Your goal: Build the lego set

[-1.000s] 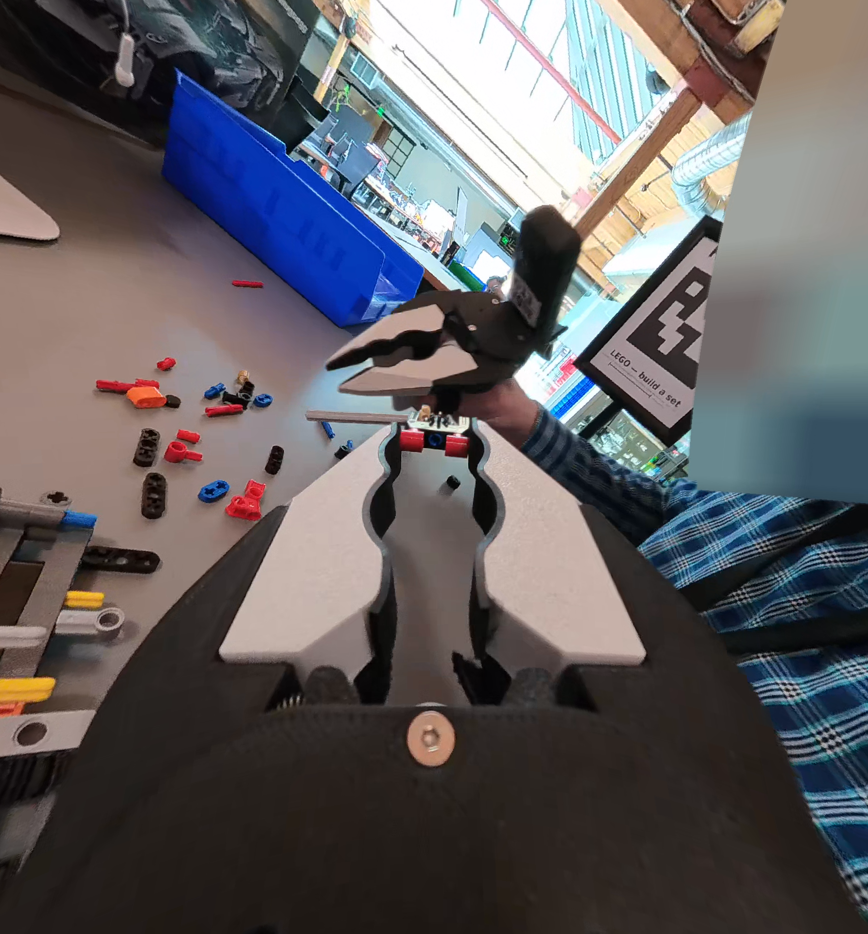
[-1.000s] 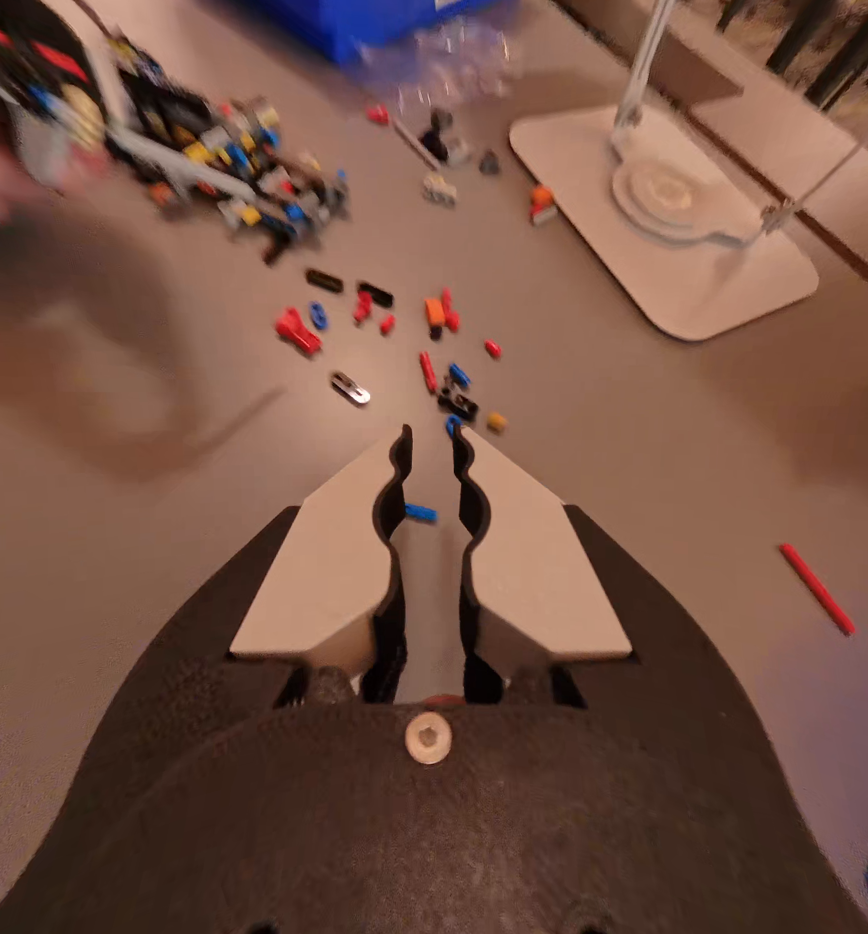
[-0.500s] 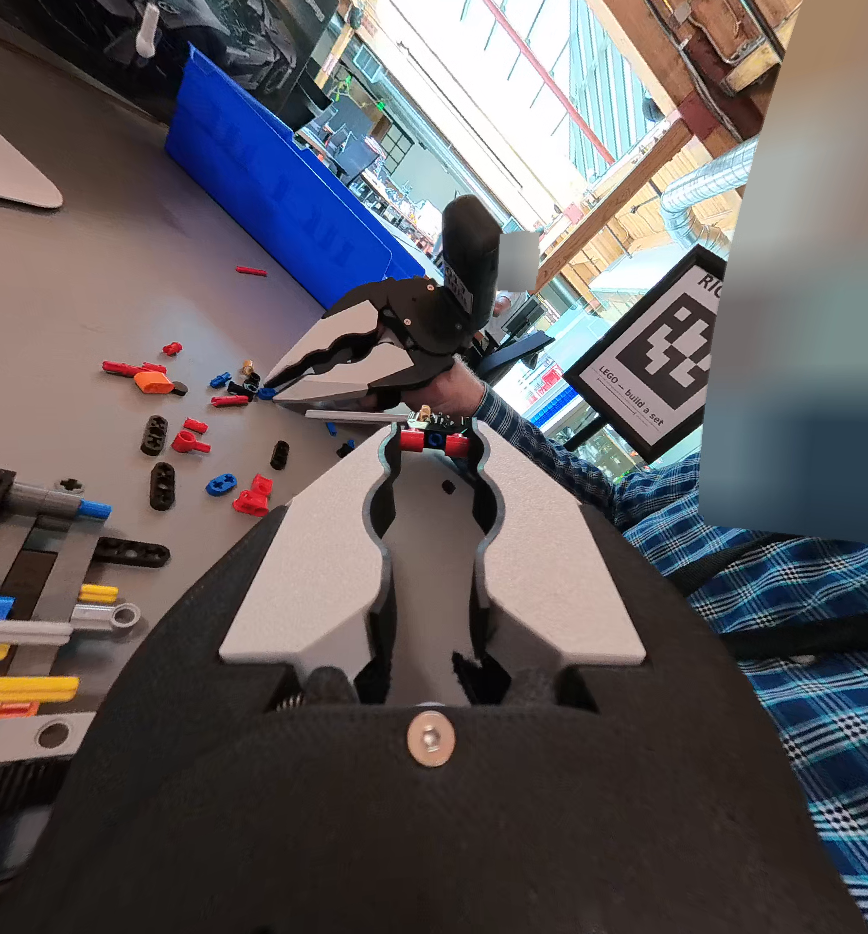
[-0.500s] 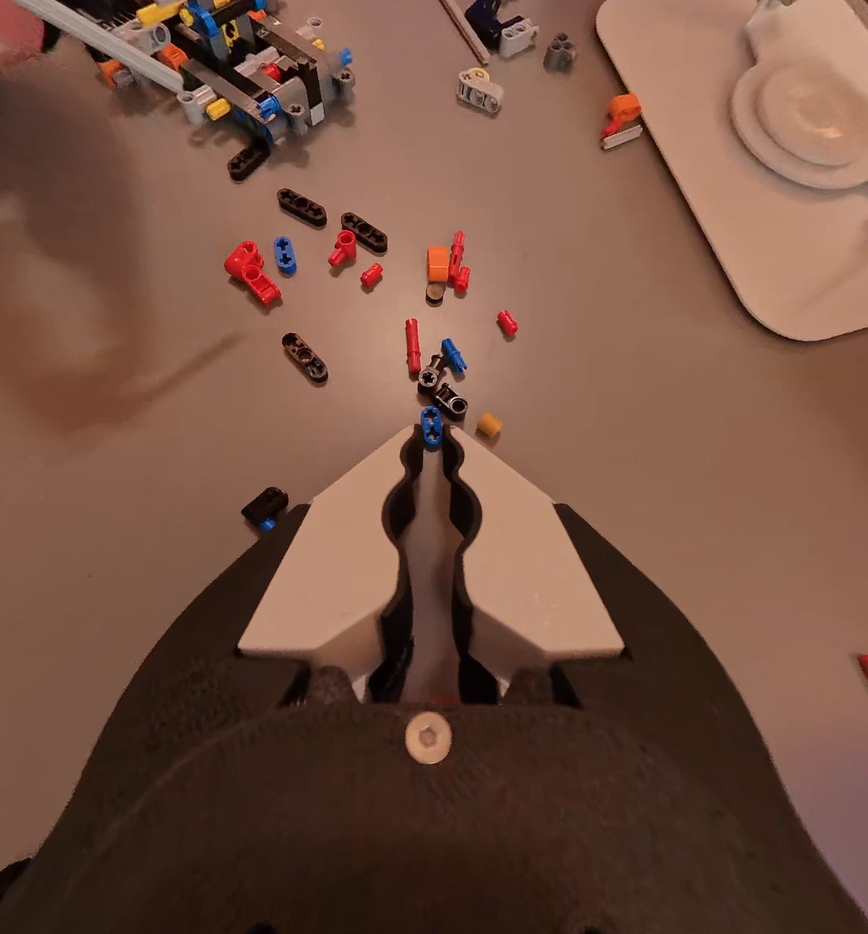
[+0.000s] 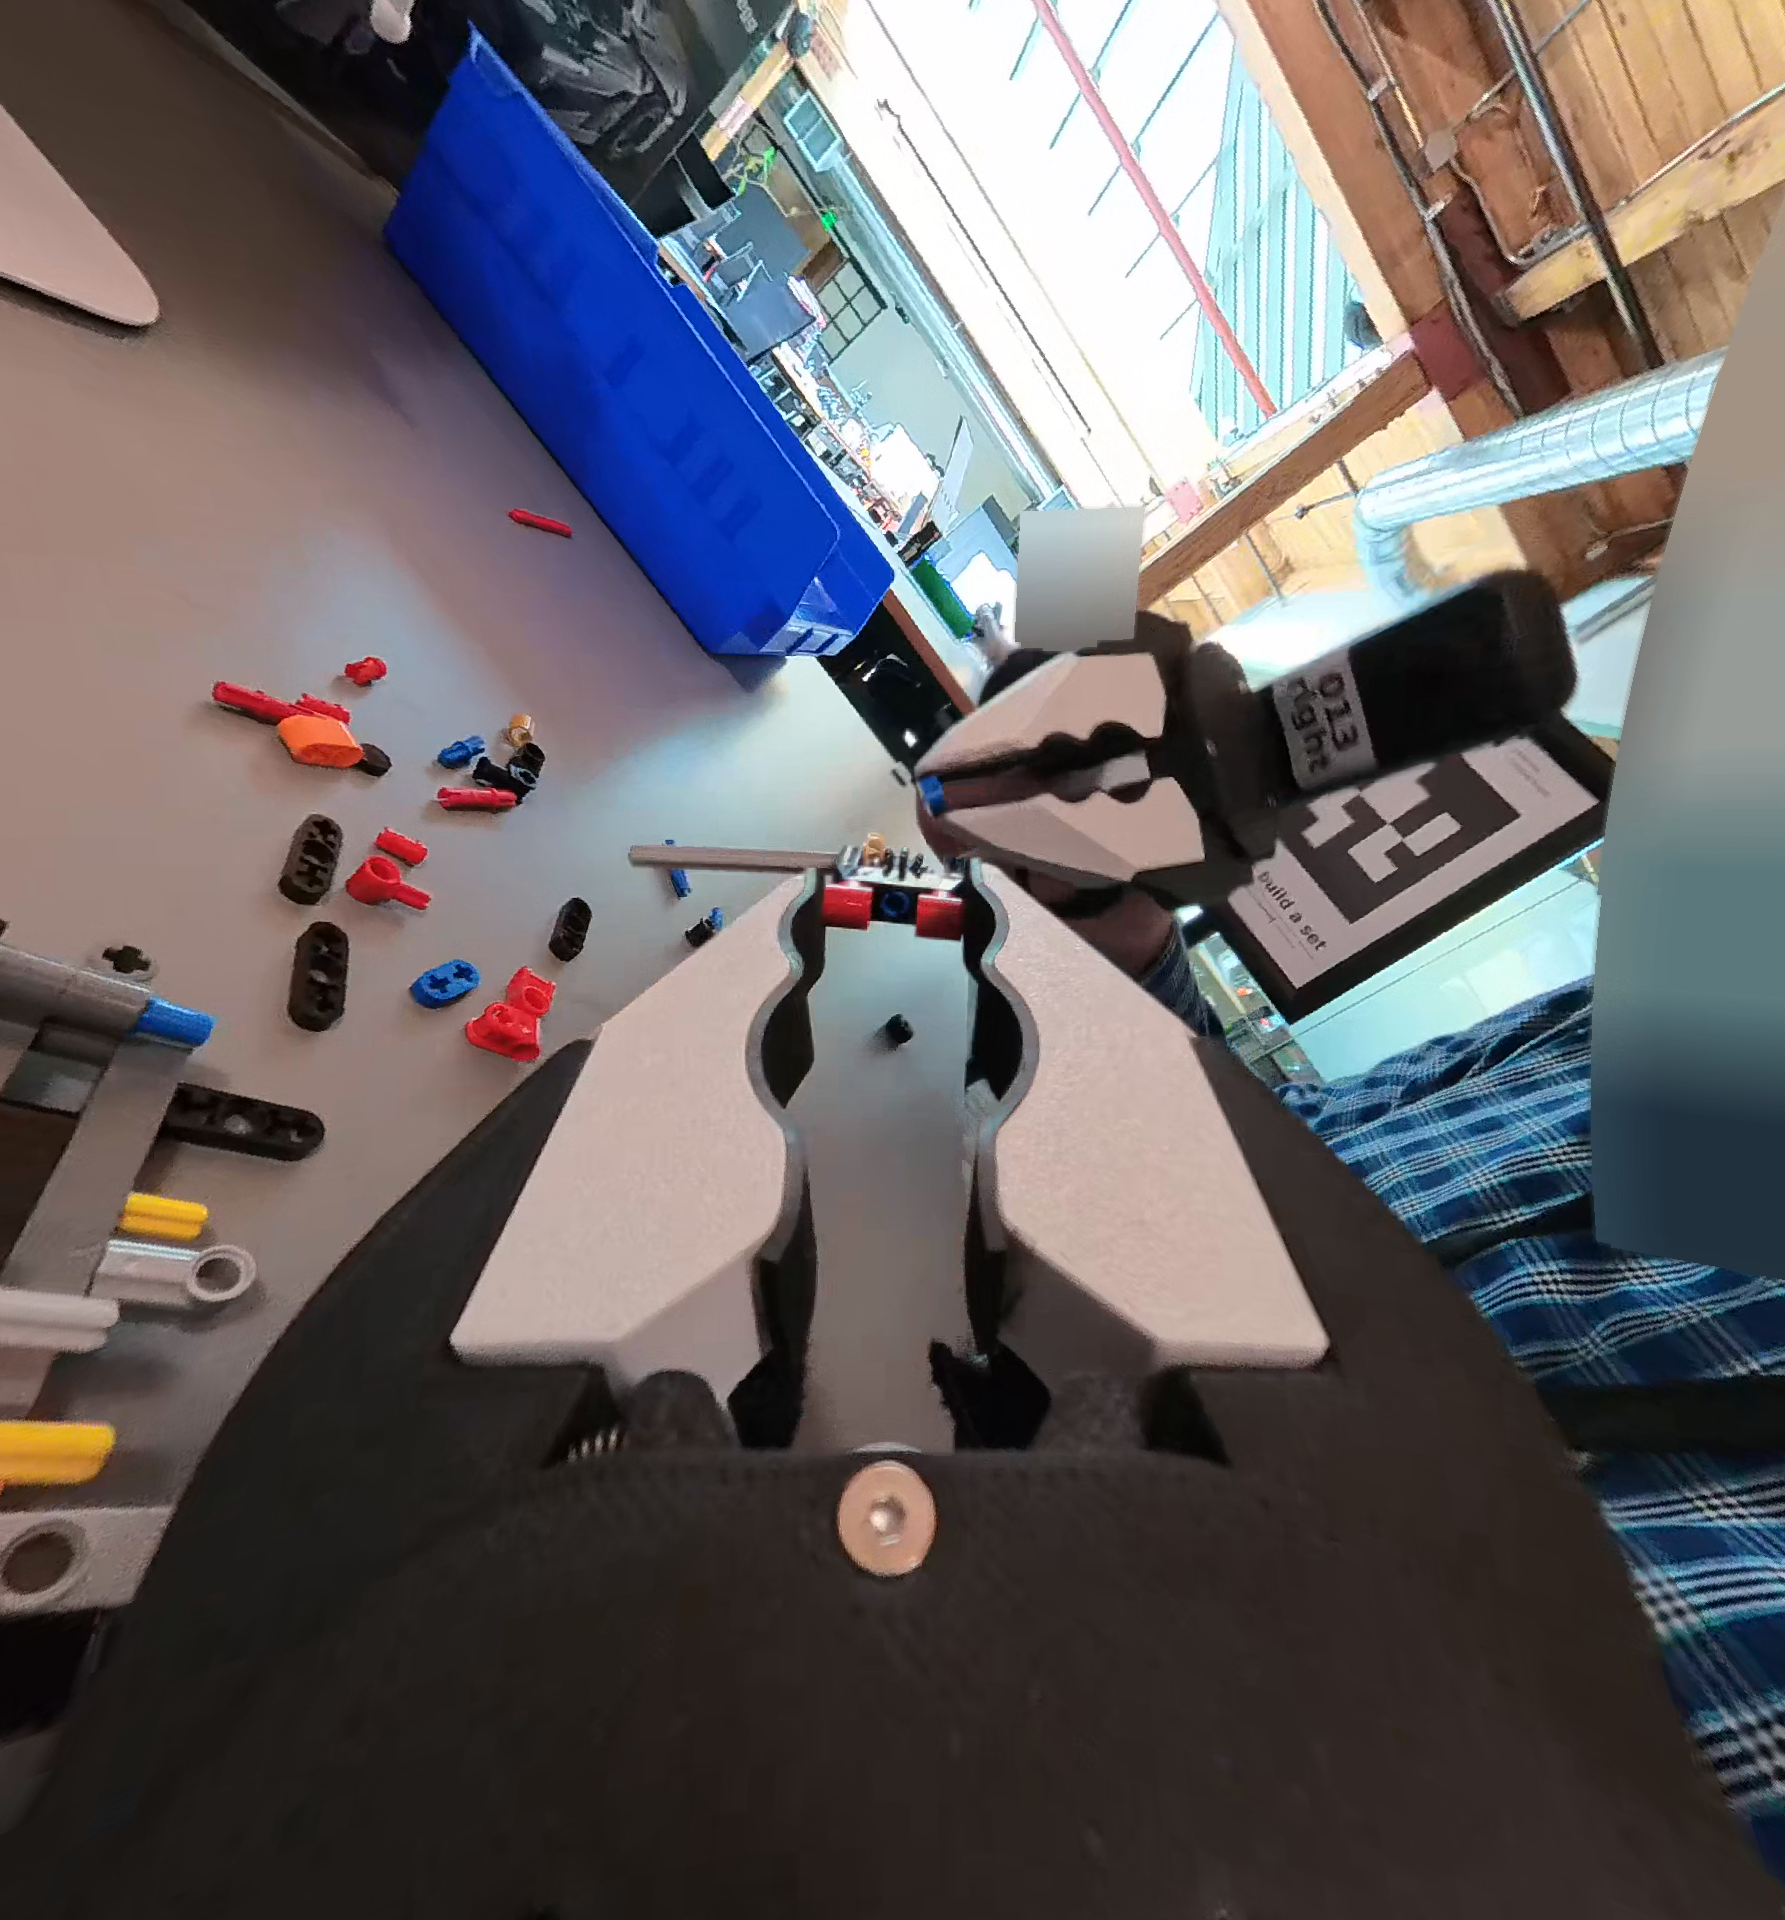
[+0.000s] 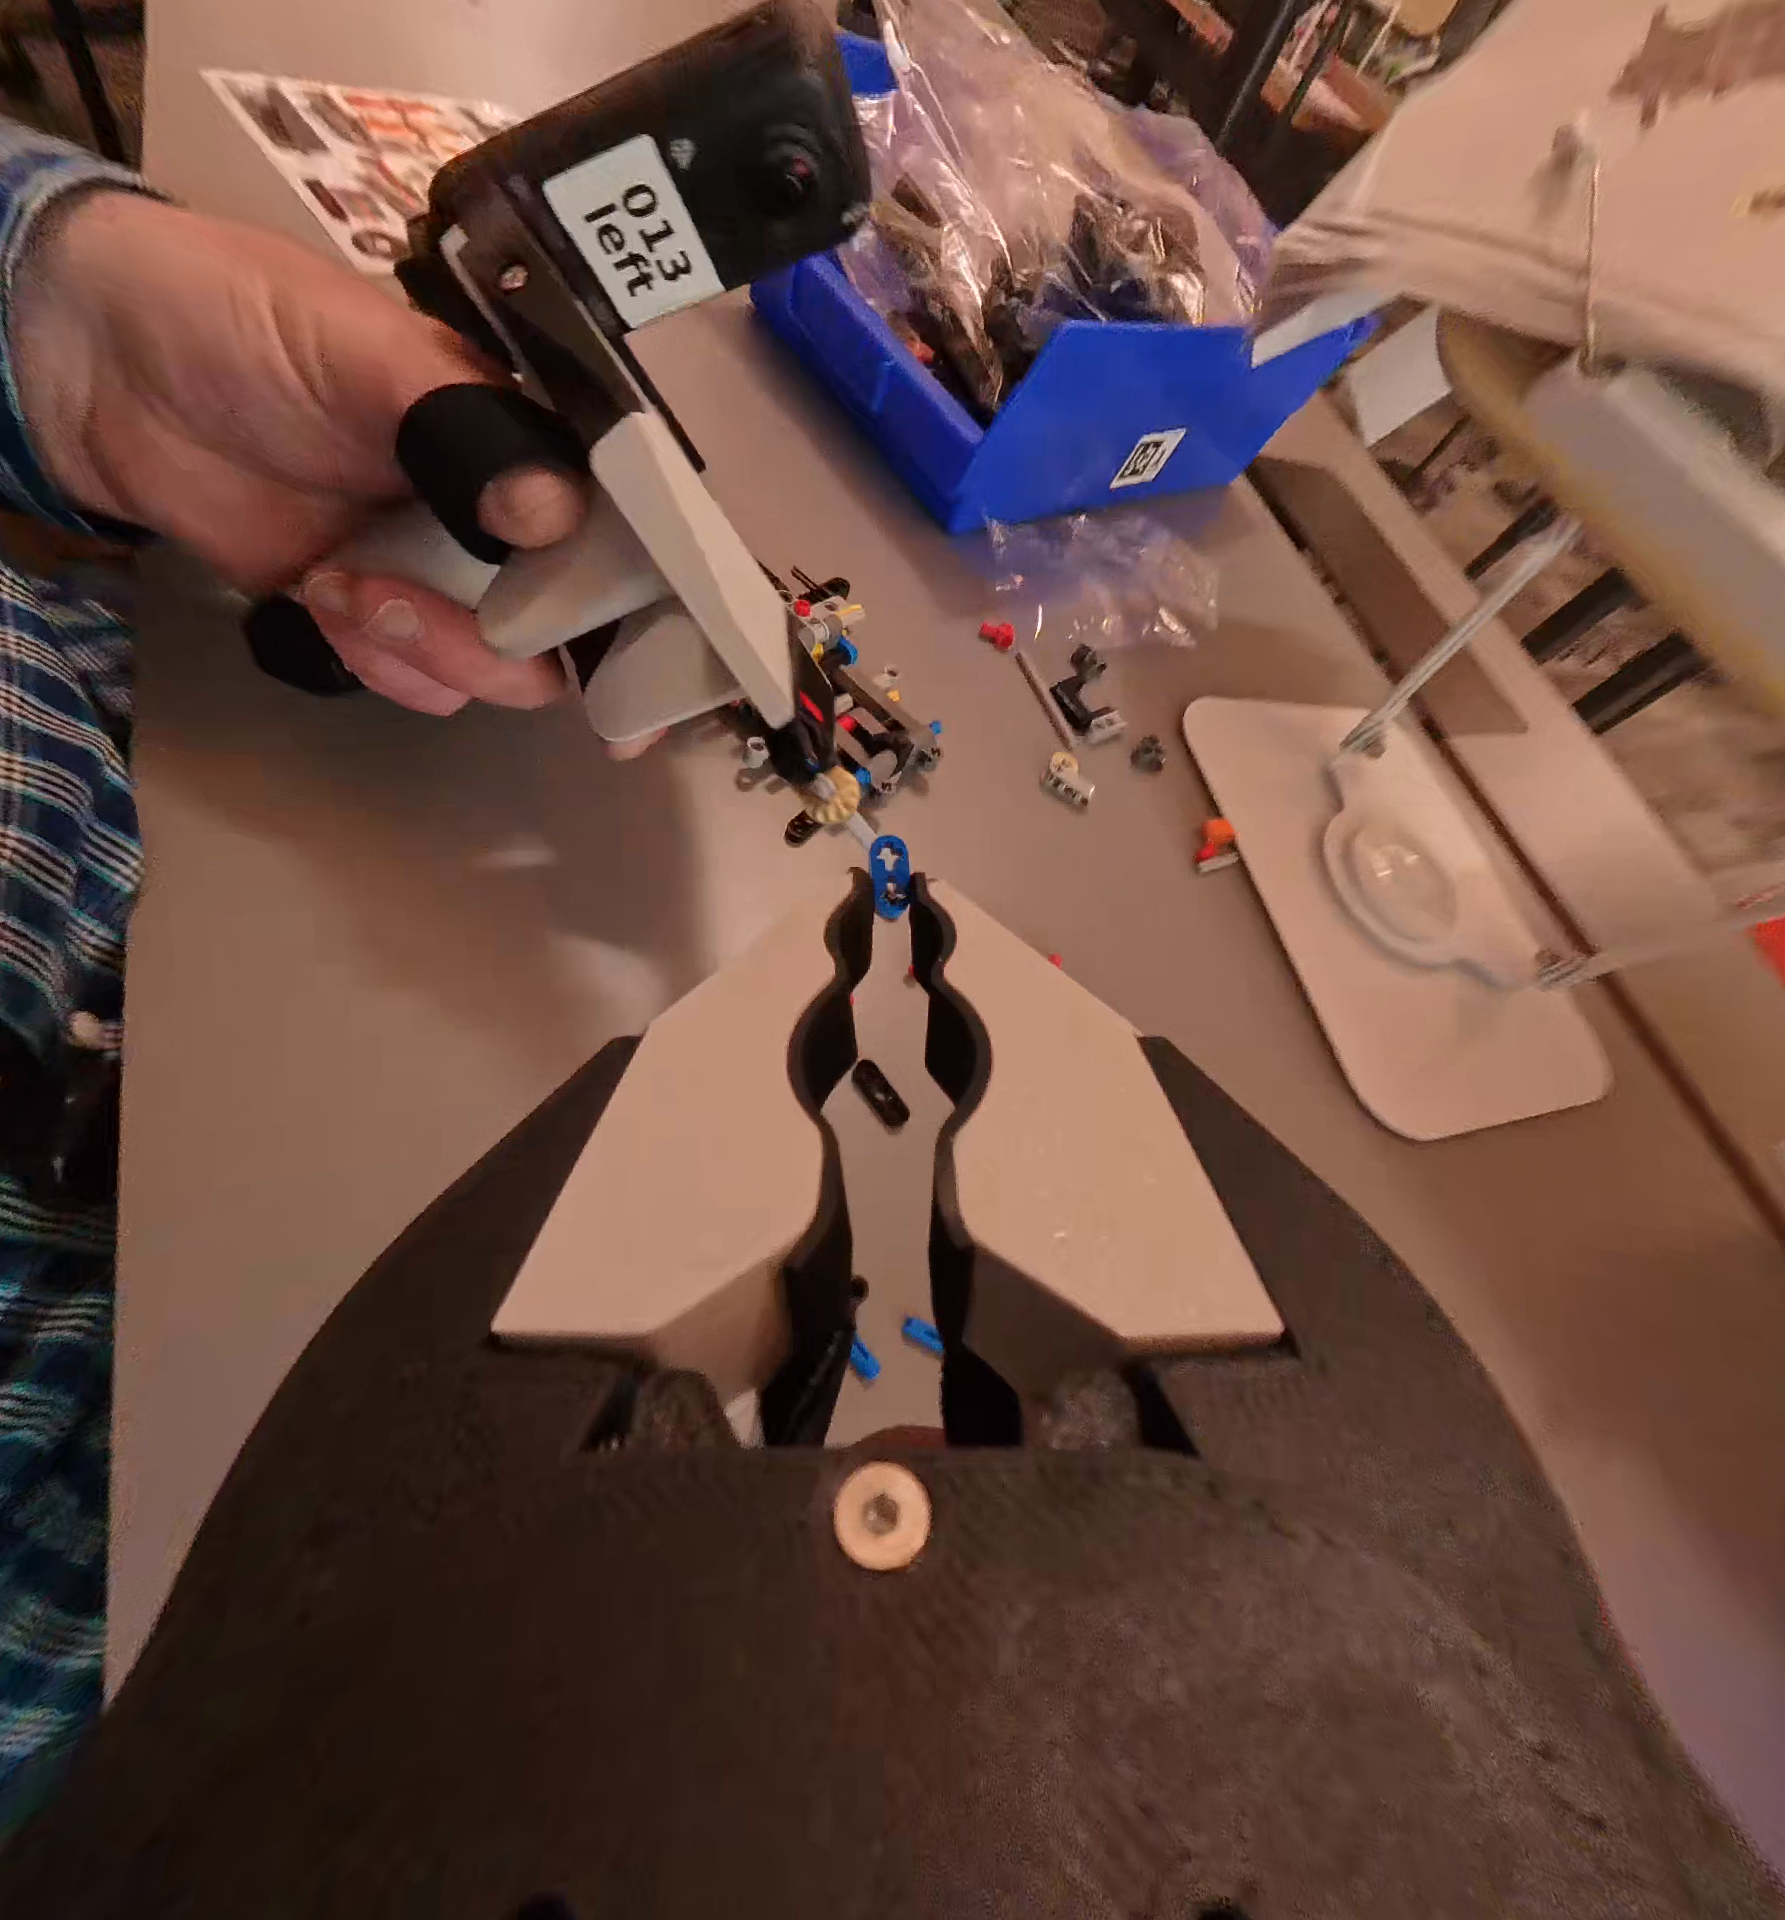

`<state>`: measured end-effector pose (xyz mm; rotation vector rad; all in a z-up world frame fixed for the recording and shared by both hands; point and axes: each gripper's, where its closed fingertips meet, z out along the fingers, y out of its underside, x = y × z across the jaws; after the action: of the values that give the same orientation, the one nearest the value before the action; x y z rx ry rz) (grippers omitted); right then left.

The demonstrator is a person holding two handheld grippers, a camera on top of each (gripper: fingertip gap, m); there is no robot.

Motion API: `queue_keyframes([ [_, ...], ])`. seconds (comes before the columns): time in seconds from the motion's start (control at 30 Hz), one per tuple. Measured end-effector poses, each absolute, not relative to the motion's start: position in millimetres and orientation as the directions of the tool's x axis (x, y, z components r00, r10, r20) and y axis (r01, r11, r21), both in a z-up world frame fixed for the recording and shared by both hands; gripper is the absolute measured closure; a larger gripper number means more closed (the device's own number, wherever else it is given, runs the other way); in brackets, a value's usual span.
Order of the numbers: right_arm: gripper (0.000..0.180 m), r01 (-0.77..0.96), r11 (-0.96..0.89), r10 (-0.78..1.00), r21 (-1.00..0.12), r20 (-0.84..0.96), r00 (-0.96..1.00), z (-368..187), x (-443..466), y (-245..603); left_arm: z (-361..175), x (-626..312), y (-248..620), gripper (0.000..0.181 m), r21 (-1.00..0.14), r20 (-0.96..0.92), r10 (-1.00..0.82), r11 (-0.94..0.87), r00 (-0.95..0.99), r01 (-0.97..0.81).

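The right tool is pinched tight on a small blue oval lego link with a cross hole, gripping its lower end, so the link's long axis runs straight out along the fingers, free end pointing away toward the left tool. In the left wrist view the same blue link peeks out as a sliver at the right tool's tip, aimed leftward and slightly down.

The left tool is clamped on a small lego sub-assembly with red and blue pieces across its width, its long axis lying crosswise between the fingertips. A thin grey axle sticks out of it to the left in that view. From the right wrist view, a tan gear on that axle sits just beside the blue link; touching or not, I cannot tell.

The flat grey tabletop is scattered with loose red, blue, black and orange lego pieces. A partly built grey, black and yellow lego frame lies at the left edge. A blue plastic bin stands farther back, and the right wrist view shows clear bags of parts in it. A white flat stand base rests to the right. Behind are wooden ceiling beams, a silver duct and bright skylights.
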<state>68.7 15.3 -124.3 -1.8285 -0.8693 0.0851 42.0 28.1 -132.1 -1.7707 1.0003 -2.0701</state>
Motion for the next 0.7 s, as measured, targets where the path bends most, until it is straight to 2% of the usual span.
queue_keyframes([
  [0.23, 0.176, 0.642, -0.076, 0.560, -0.763, 0.500, 0.660, -122, 49, 15, -124, 41, 24, 0.157, -0.611, 0.788, -0.552, -0.756, -0.272, -0.234],
  [0.7, 0.177, 0.714, -0.031, 0.554, -0.700, 0.582, 0.595, -118, 42, 17, -118, 39, 20, 0.157, -0.603, 0.792, -0.534, -0.762, -0.297, -0.237],
])
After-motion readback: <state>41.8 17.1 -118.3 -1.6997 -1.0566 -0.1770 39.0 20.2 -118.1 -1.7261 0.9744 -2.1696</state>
